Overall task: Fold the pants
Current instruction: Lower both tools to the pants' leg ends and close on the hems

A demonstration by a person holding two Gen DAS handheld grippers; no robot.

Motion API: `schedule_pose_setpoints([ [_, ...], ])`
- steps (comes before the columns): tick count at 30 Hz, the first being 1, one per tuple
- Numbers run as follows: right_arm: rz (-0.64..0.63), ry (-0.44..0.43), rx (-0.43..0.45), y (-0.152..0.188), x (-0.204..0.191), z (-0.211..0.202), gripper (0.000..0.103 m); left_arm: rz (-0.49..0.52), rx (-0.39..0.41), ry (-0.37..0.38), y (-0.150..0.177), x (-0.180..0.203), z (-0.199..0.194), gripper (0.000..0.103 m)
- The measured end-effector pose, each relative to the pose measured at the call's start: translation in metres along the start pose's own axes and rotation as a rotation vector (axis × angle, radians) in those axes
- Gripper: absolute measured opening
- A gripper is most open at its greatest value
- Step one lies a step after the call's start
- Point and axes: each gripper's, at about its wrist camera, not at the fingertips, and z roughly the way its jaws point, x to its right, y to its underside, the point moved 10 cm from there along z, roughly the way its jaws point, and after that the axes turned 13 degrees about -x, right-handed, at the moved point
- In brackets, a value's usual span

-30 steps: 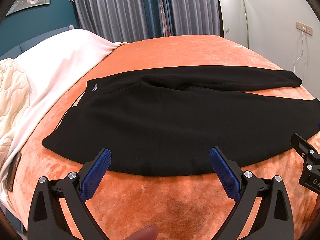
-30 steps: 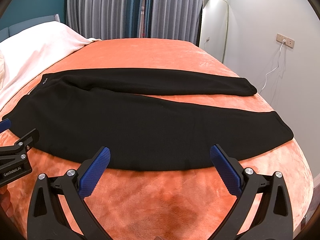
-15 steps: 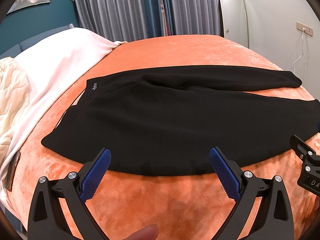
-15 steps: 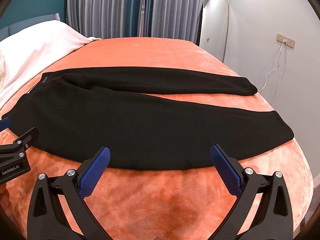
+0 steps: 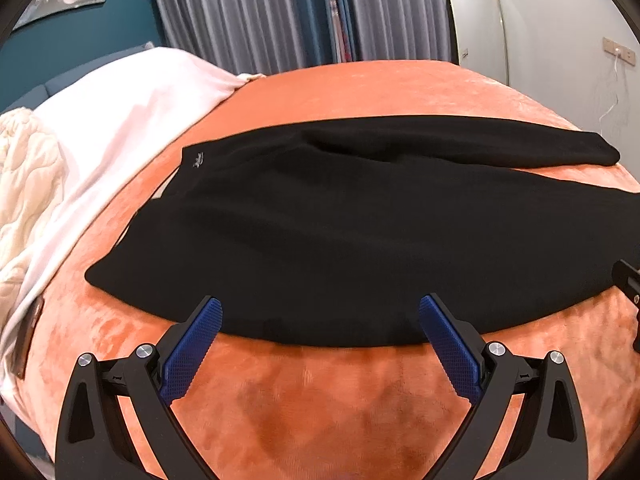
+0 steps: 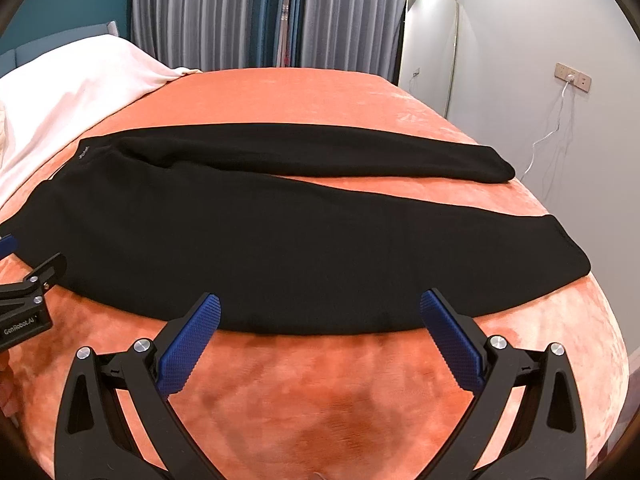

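Black pants point(image 5: 340, 232) lie flat on the orange bedspread point(image 5: 320, 392), waist to the left, both legs running right. They also show in the right wrist view point(image 6: 280, 240). The far leg point(image 6: 320, 152) lies apart from the near leg, with orange showing between them at the right. My left gripper point(image 5: 320, 312) is open and empty, just short of the near edge of the pants by the waist. My right gripper point(image 6: 320, 308) is open and empty, just short of the near leg's edge.
A white blanket point(image 5: 112, 120) and a cream quilt point(image 5: 24, 184) lie at the left of the bed. A mirror point(image 6: 428, 44) leans on the far wall. Curtains hang behind. A cable hangs from a wall socket point(image 6: 572, 78) at the right. The bed drops off at the right.
Both grippers have moved slightly toward the pants. The right gripper has slid further out of the left wrist view. The pants have not moved.
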Motion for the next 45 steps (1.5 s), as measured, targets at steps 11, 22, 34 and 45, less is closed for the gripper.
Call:
schedule_pose_setpoints([
  [11, 0.011, -0.02, -0.002, 0.008, 0.021, -0.02, 0.098, -0.025, 0.082, -0.028, 0.001, 0.008, -0.065, 0.097],
  [22, -0.023, -0.003, -0.014, 0.01, 0.016, 0.019, 0.098, 0.059, 0.129, -0.044, -0.078, 0.019, -0.066, 0.097],
  [34, -0.02, 0.035, 0.014, 0.015, 0.017, 0.013, 0.098, 0.01, 0.114, -0.038, -0.03, -0.003, -0.086, 0.097],
  [45, 0.001, 0.047, 0.003, -0.04, 0.066, 0.006, 0.098, -0.039, 0.082, -0.044, -0.12, -0.066, -0.053, 0.097],
])
